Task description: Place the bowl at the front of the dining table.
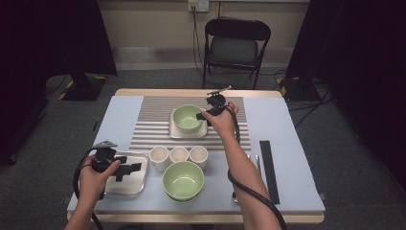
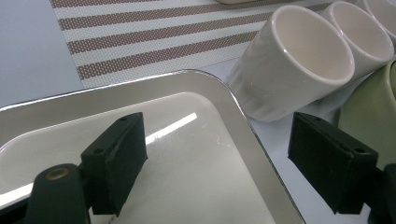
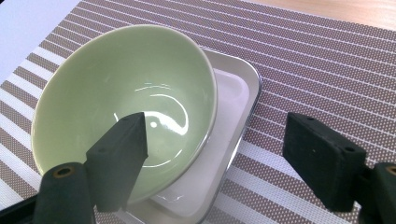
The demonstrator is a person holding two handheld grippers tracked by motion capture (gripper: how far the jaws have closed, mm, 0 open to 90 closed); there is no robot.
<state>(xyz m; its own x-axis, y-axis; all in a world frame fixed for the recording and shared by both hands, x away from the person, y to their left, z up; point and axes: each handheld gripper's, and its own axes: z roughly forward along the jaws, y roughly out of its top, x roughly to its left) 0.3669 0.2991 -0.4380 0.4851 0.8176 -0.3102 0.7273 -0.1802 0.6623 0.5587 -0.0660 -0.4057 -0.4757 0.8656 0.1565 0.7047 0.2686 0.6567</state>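
A pale green bowl (image 1: pixel 186 117) (image 3: pixel 116 84) sits on a small metal tray (image 1: pixel 174 132) (image 3: pixel 233 107) in the middle of the striped placemat (image 1: pixel 153 120). My right gripper (image 1: pixel 203 116) (image 3: pixel 224 154) is open at the bowl's right rim. One jaw hangs over the bowl's inside, the other outside over the mat, and neither pad presses on the rim. My left gripper (image 1: pixel 129 165) (image 2: pixel 219 163) is open over the right edge of a second, empty metal tray (image 1: pixel 136 184) (image 2: pixel 210 154) at the front left, holding nothing.
Three white cups (image 1: pixel 179 154) stand in a row right of the front tray, the nearest one (image 2: pixel 294 60) close to my left gripper. A second green bowl (image 1: pixel 183 178) (image 2: pixel 373 107) sits before them. A black strip (image 1: pixel 269 167) lies at the right; a chair (image 1: pixel 237 45) stands behind the table.
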